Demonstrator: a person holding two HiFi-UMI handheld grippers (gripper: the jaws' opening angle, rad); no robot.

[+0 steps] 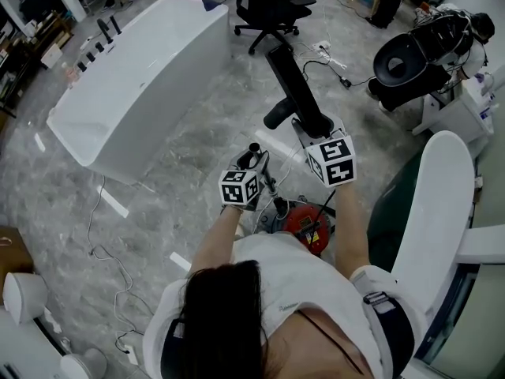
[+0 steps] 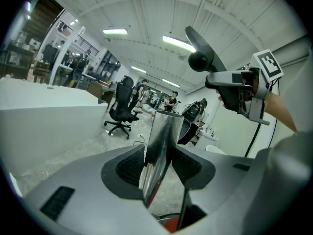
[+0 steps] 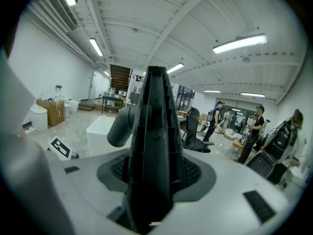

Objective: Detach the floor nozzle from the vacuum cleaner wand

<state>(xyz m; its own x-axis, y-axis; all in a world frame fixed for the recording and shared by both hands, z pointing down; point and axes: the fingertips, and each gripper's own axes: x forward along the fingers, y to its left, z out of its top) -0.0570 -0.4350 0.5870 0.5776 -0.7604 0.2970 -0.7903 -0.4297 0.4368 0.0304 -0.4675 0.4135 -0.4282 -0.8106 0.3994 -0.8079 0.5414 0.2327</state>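
Observation:
My left gripper is shut on the chrome wand, which stands upright between its pads; the tube's open top end is bare. The black floor nozzle is apart from the wand, to its right and held higher. My right gripper is shut on the nozzle's ribbed body, and the nozzle's round neck sticks out to the left. In the left gripper view the right gripper carries the nozzle at upper right. The red vacuum body sits on the floor below both hands.
A white bathtub stands on the marble floor at left. A black office chair is behind the nozzle, a black salon chair at upper right, a white seat close at right. Cables trail over the floor at left.

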